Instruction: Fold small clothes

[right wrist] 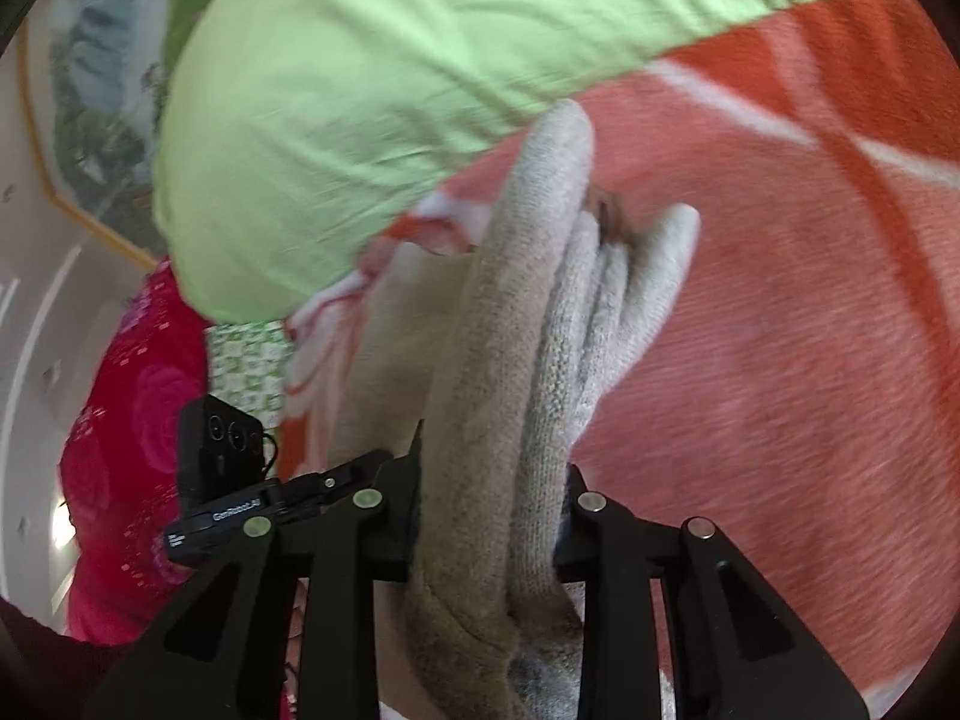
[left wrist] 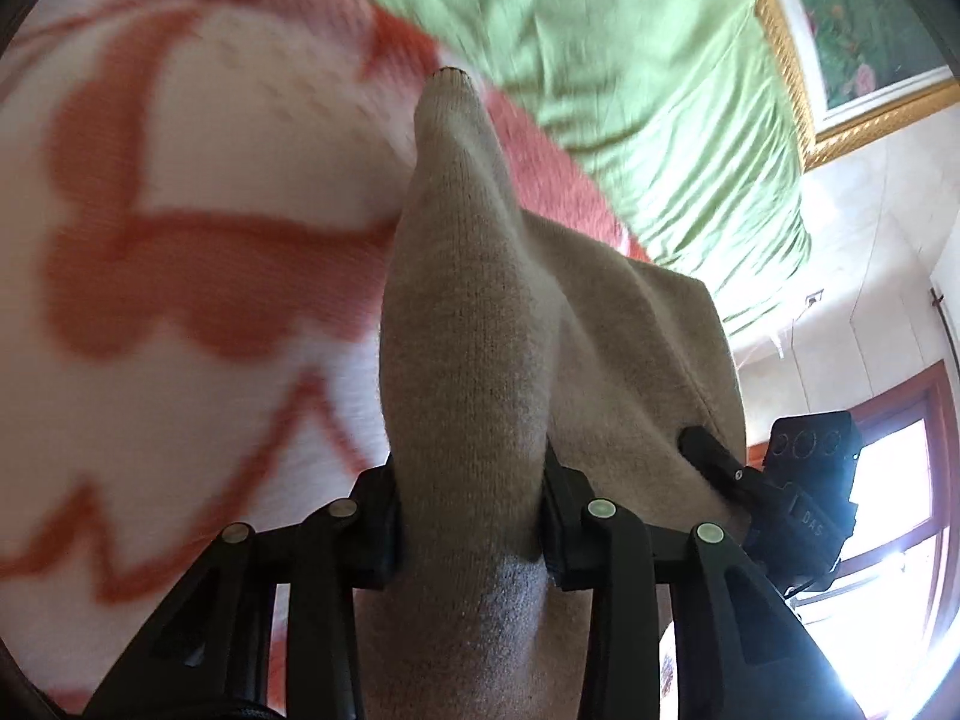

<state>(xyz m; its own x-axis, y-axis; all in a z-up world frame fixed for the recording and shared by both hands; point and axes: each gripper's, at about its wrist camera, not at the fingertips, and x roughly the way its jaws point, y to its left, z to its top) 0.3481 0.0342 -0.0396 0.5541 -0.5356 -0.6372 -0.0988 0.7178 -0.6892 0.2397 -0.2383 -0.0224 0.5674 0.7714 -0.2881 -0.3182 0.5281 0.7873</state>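
The left gripper [left wrist: 471, 516] has its jaws drawn in to a narrow gap, and a bunched fold of the beige knit garment [left wrist: 468, 324] fills that gap, pressed by the black pads on both sides. The right gripper [right wrist: 489, 510] is set the same way: its jaws are narrow and clamp a thick roll of the same garment [right wrist: 480, 420].

In the left wrist view, the gripped fold runs as a long ridge straight away from the jaws and narrows to a small stitched tip. A second flap spreads to the right of the ridge, where the other gripper [left wrist: 711, 459] pinches its edge.

In the right wrist view, the cloth lies in several stacked layers, with its long axis again pointing away from the jaws and leaning slightly right. The layers end in rounded tips.

The garment is a fine, soft, fuzzy knit, darker grey close to the camera. It hangs lifted above a blanket [left wrist: 198, 192] with a fleecy white ground and broad orange shapes. Beyond the blanket lies a smooth, creased, light green sheet [right wrist: 336, 96]. A gold-framed picture [left wrist: 864, 42] hangs on the pale wall.
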